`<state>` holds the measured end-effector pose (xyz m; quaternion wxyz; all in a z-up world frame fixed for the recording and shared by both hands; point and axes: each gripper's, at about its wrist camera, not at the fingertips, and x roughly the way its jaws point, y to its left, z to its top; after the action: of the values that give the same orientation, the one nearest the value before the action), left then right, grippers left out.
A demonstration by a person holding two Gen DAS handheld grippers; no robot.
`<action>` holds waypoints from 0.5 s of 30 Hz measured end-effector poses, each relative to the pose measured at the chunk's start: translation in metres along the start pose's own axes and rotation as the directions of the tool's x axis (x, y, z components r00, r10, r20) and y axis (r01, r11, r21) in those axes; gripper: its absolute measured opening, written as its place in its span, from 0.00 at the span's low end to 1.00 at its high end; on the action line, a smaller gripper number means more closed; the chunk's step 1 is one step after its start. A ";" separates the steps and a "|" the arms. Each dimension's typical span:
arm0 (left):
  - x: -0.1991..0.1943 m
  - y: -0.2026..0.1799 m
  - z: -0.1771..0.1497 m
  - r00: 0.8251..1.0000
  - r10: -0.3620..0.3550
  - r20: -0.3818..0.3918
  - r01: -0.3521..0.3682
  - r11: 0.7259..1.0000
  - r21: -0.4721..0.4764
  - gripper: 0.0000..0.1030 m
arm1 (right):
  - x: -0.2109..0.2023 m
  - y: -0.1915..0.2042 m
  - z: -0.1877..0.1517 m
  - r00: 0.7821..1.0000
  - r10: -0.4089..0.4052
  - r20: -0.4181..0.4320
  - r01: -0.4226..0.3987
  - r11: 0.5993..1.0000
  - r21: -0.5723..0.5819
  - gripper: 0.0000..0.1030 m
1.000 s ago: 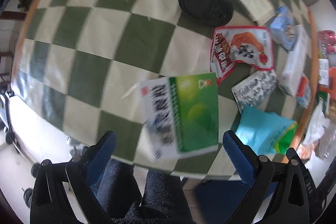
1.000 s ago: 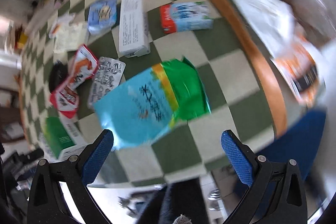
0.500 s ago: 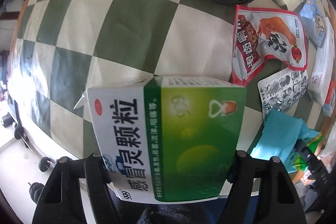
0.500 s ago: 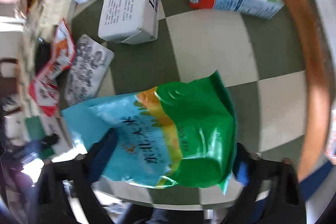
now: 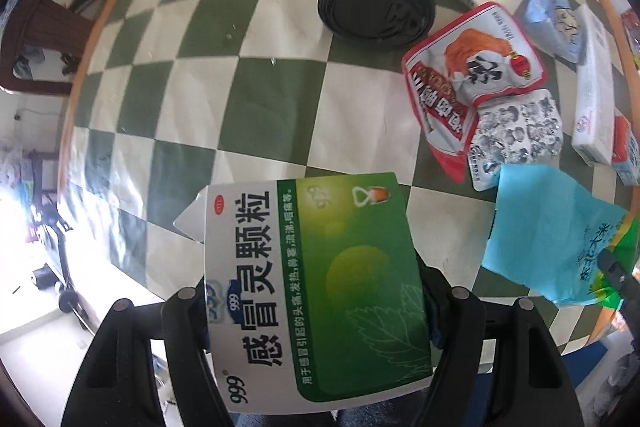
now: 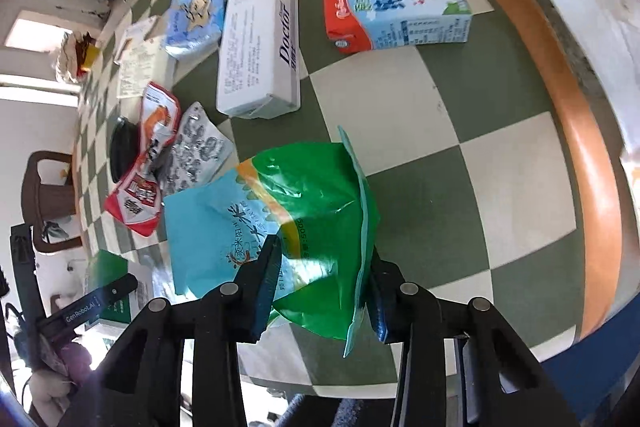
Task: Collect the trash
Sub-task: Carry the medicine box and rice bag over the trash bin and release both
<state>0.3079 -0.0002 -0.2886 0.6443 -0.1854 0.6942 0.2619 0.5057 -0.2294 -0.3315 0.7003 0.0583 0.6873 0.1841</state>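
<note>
A home dining room: checkered tablecloth [image 5: 248,99] on round table, wooden chair [image 5: 52,27] beside it

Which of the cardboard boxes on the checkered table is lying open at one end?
The long white box printed "Doctor": its near end flap gapes open. The red and blue milk carton beside it looks closed.

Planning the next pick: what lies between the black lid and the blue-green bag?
In the left wrist view, the red snack pouch and silver patterned pouch lie between black lid and bag.
</note>
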 end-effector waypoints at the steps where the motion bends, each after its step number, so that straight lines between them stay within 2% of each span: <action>1: -0.006 -0.002 -0.003 1.000 0.005 0.013 -0.005 1.000 0.009 0.69 | -0.006 0.003 -0.003 1.000 0.007 0.014 -0.007 1.000 0.004 0.39; 5: -0.026 -0.024 -0.015 0.999 0.004 0.047 -0.006 0.999 0.039 0.69 | -0.045 -0.023 -0.021 0.997 0.025 0.066 -0.026 1.000 0.012 0.39; 8: -0.027 -0.032 -0.012 0.997 -0.014 0.069 0.010 0.998 0.058 0.69 | -0.061 -0.022 -0.028 0.993 0.038 0.111 -0.041 0.999 0.027 0.39; 11: -0.029 -0.023 -0.015 0.996 -0.036 0.082 0.030 0.997 0.069 0.69 | -0.077 -0.024 -0.041 0.988 0.048 0.145 -0.054 0.998 0.043 0.39; 14: -0.033 -0.009 -0.034 0.992 -0.063 0.108 0.053 0.995 0.086 0.69 | -0.091 -0.025 -0.059 0.982 0.060 0.177 -0.072 0.995 0.062 0.39; 15: -0.024 0.012 -0.033 0.991 -0.074 0.115 0.064 0.994 0.093 0.69 | -0.096 -0.026 -0.066 0.980 0.063 0.187 -0.077 0.995 0.066 0.39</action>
<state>0.2767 -0.0128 -0.2618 0.7006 -0.1645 0.6589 0.2190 0.4468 -0.2968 -0.2525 0.7514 0.1246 0.6232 0.1774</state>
